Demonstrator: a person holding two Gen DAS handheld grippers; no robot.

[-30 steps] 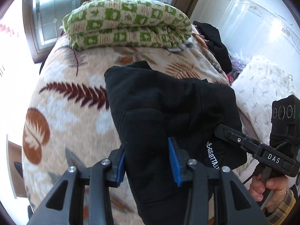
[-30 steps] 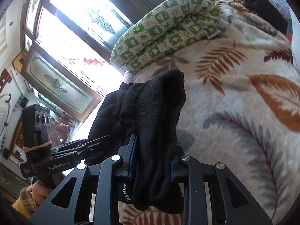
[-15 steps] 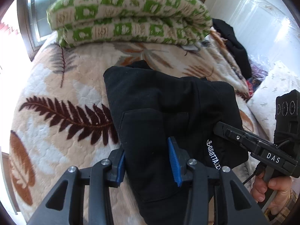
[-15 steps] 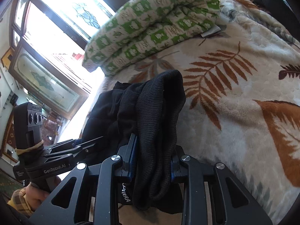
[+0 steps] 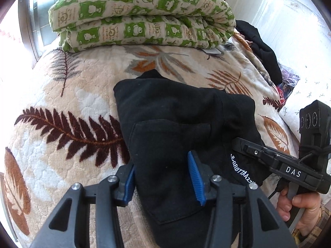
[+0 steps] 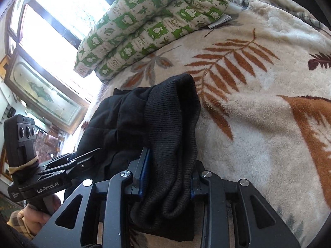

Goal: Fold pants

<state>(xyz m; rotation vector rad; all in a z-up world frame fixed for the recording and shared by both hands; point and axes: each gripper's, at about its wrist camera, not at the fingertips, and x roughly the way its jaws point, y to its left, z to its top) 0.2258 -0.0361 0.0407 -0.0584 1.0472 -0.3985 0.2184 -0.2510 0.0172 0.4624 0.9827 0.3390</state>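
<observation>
Left wrist view looks across a bed covered by a leaf-patterned blanket, with a folded green-checked quilt at its far end. Black pants, folded into a thick bundle, lie on the blanket in the middle. The left claw has its blue pads spread on either side of the near edge of the pants. The right claw is pressed on the ribbed cuff, pinching it.
</observation>
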